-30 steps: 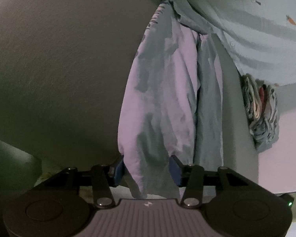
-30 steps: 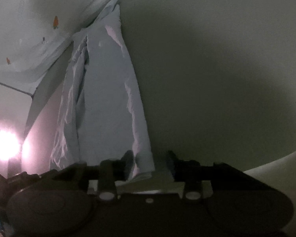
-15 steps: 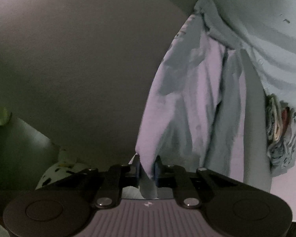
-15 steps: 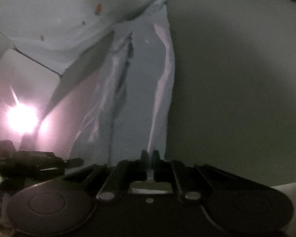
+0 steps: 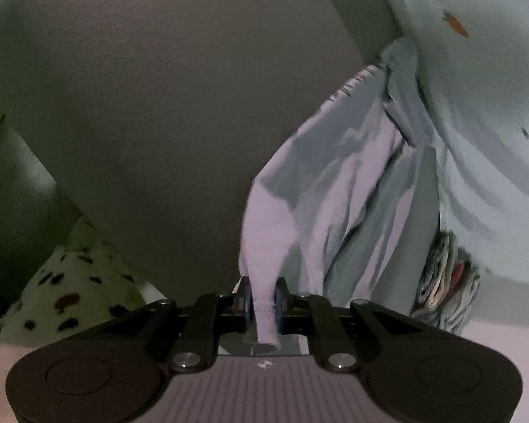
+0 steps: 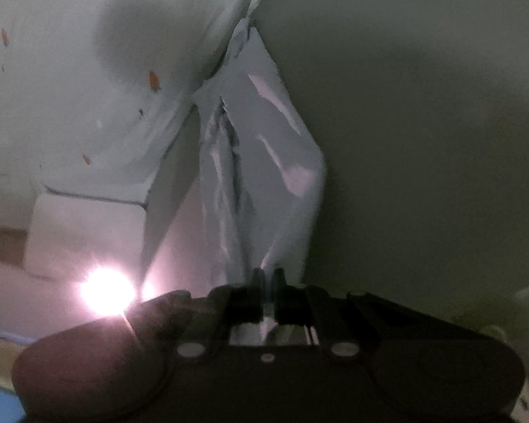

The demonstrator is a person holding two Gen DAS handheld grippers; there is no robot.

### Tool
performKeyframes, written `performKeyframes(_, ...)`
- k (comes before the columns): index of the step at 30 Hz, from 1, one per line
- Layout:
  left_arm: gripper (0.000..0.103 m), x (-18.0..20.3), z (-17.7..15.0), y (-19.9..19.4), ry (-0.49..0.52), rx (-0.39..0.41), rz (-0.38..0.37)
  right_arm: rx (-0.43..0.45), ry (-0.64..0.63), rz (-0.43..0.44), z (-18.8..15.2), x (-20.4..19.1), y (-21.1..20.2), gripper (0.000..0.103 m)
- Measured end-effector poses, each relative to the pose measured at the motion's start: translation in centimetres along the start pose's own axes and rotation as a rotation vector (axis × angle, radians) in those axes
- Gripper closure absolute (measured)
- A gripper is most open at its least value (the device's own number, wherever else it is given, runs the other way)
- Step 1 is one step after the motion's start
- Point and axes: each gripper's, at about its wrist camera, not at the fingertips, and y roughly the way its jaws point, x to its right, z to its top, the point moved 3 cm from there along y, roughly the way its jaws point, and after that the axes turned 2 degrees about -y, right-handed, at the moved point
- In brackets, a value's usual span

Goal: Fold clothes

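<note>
A pale lilac-grey garment [image 5: 338,190] hangs lifted in folds over a dim grey surface [image 5: 165,105]. My left gripper [image 5: 262,299] is shut on one corner of it, and a tail of cloth pokes back between the blue pads. The same garment [image 6: 264,162] shows in the right wrist view. My right gripper [image 6: 268,282] is shut on another corner of it. The cloth stretches away from both grippers toward a light blue sheet.
A light blue sheet with small orange marks [image 5: 483,81] lies at the far side; it also shows in the right wrist view [image 6: 98,81]. A folded patterned bundle [image 5: 448,278] sits at the right. A spotted white cloth [image 5: 70,282] lies low left. A bright lamp [image 6: 105,290] glares.
Both grippers were open around the garment's edge a second ago. They shut on it and have lifted it, and the cloth now hangs drawn out from both.
</note>
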Motion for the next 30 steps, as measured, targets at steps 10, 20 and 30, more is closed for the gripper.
performKeyframes(10,0.089,9.6,9.3,2.8,-0.09,-0.06,-0.141,0.086,-0.024,0.027,10.5,-6.6,5.4,0.098)
performKeyframes(20,0.057,19.7,23.6,12.1,0.001,-0.067,-0.147,0.186,-0.029,-0.161,24.7,-7.5,16.6,0.086)
performKeyframes(30,0.031,22.8,23.4,11.0,0.532,0.166,0.048,0.205,-0.259,-0.333,23.0,-6.7,15.7,0.046)
